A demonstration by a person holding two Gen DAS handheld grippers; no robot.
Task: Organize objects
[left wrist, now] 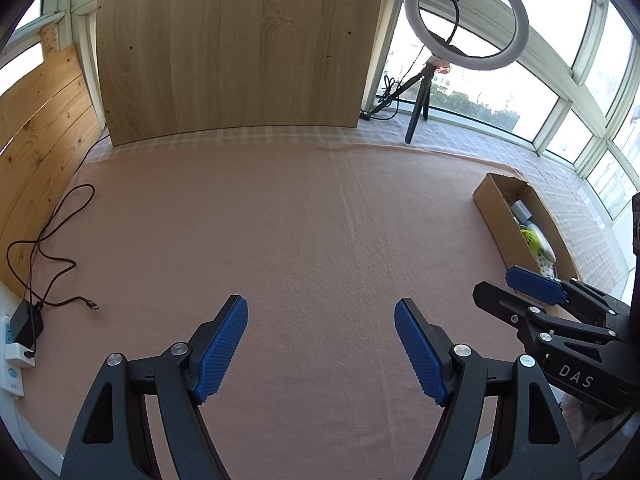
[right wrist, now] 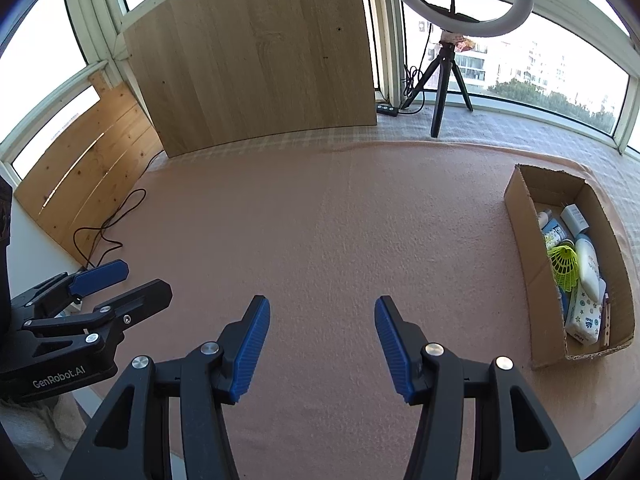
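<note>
A cardboard box lies at the right on the pink cloth; it also shows in the left wrist view. In it lie a yellow-green shuttlecock, a white bottle, a tissue pack, a white charger and other small items. My left gripper is open and empty above the cloth; it also shows in the right wrist view. My right gripper is open and empty, left of the box; it also shows in the left wrist view.
A wooden board stands at the back, a pine panel at the left. A ring light on a tripod stands at the back right. A black cable and charger lie at the left edge. Windows surround the table.
</note>
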